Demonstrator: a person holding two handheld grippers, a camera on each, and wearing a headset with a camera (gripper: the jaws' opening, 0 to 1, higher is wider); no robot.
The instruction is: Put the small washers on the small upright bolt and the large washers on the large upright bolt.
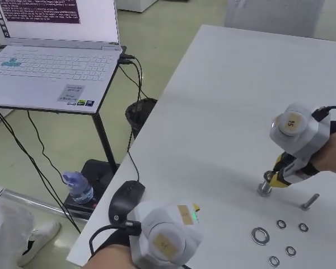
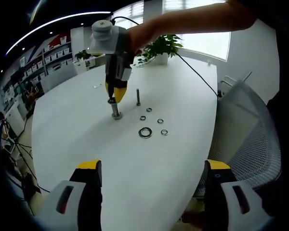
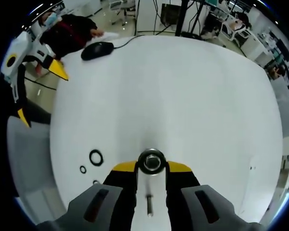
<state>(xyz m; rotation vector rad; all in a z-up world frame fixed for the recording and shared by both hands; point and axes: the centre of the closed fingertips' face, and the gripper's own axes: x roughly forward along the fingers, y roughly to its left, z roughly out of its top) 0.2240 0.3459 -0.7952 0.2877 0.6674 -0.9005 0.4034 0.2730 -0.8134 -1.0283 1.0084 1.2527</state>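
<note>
The large upright bolt stands on the white table, and the thin small upright bolt is just right of it. My right gripper is at the large bolt's top, shut on a large washer held between its yellow tips. Another large washer and several small washers lie flat in front of the bolts. My left gripper stands open and empty, well back from the bolts near the table's edge. In the left gripper view the right gripper hangs over the large bolt.
A black mouse lies at the table's near-left edge, close to the left gripper. A laptop sits on a stand beyond that edge, with a water bottle on the floor. A mesh chair stands beside the table.
</note>
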